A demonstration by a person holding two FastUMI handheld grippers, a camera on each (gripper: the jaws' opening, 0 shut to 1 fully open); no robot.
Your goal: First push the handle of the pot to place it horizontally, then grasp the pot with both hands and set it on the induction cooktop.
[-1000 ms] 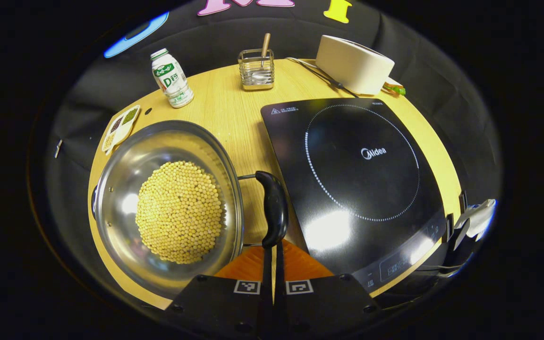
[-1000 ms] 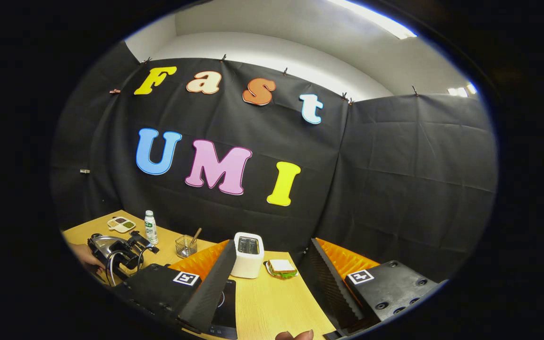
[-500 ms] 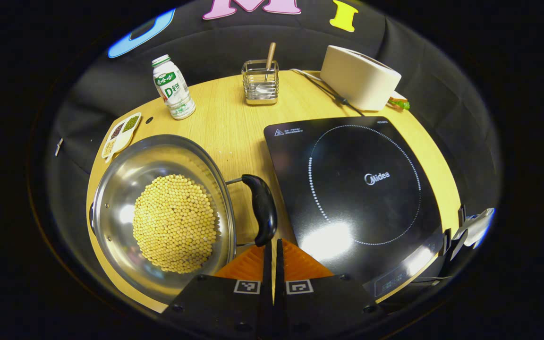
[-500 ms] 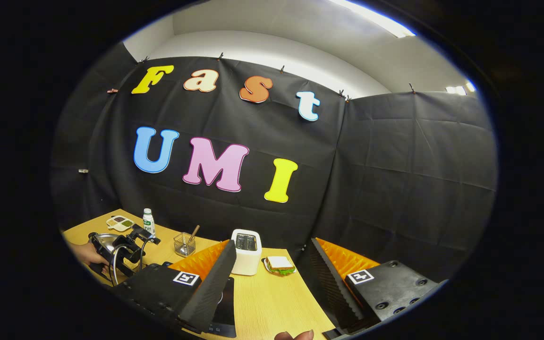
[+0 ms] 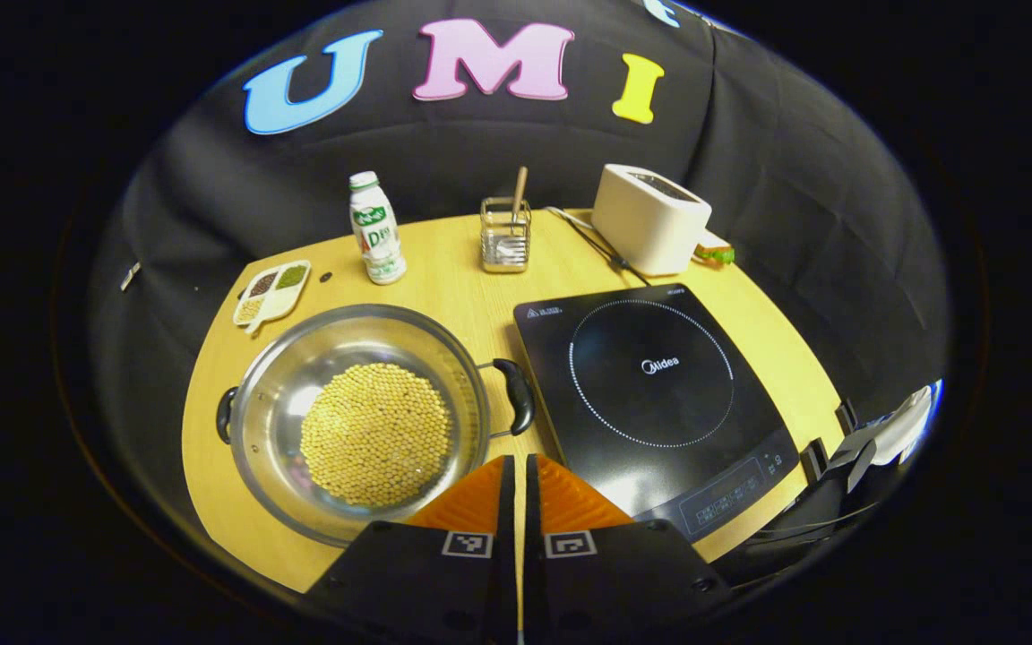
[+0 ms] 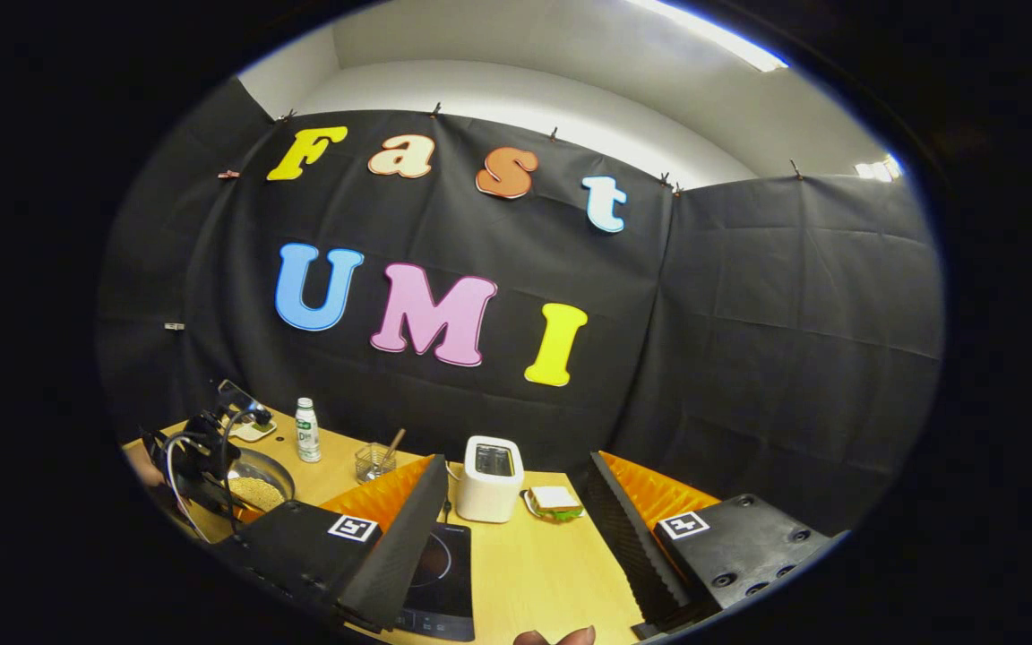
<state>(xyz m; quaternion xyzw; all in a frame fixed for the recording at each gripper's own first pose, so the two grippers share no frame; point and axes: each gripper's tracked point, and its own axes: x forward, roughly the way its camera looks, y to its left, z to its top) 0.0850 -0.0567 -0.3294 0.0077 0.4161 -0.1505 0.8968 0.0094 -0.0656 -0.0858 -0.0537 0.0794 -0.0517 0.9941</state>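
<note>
A steel pot (image 5: 265, 394) holding yellow beans sits on the wooden table, left of the black induction cooktop (image 5: 659, 394). Its black right handle (image 5: 520, 403) sticks out sideways toward the cooktop, and the left handle (image 5: 225, 414) shows at the opposite rim. My left gripper (image 5: 517, 459) is shut with nothing held, hovering short of the right handle and apart from it. In the right gripper view, my right gripper (image 6: 516, 502) is open and empty above the table's near edge. There the left gripper (image 6: 202, 452) stands over the pot (image 6: 258, 488), and the cooktop (image 6: 444, 564) lies below.
At the back of the table stand a white bottle (image 5: 377, 231), a wire holder with a spoon (image 5: 505, 237), a white toaster (image 5: 650, 219) with its cord, and a sandwich (image 5: 715, 255). A small snack tray (image 5: 271, 291) lies back left. A fingertip (image 6: 556, 636) shows at the bottom edge.
My left gripper, still shut, has pulled back and up from the pot's right handle, which it touched before. The right gripper stays open and has barely shifted.
</note>
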